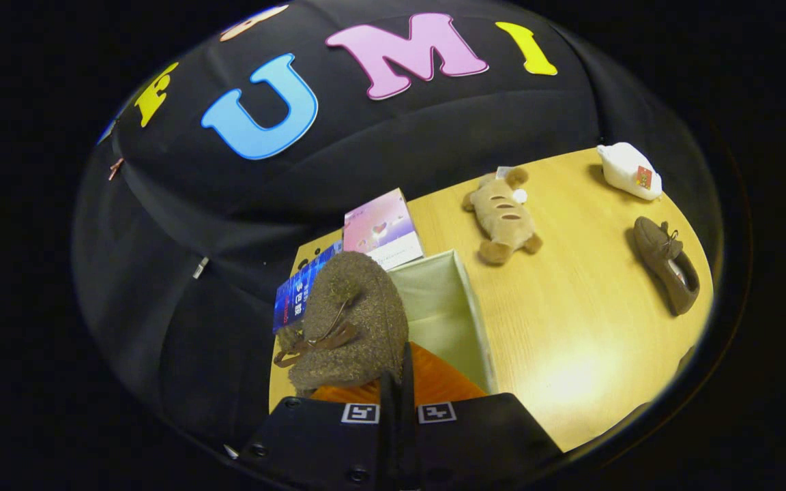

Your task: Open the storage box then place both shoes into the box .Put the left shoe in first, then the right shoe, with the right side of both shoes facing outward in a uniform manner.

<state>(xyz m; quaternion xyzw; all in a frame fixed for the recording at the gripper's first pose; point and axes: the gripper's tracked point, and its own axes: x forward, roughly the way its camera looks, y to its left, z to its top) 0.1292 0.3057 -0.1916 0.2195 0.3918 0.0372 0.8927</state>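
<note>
Gripper (398, 382) tilted down over open cream fabric storage box (464, 300), fingers pinched together on fuzzy brown laced moccasin shoe (352, 320) held above box, matching second brown shoe (669, 262) well apart on bare light wooden table (570, 320).

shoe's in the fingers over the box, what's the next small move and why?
Probably lower it a little further and then open. The gripper is pinched on the brown shoe, which hangs above the open storage box, not yet resting inside. The other shoe lies on the table, so this one goes in first.
</note>
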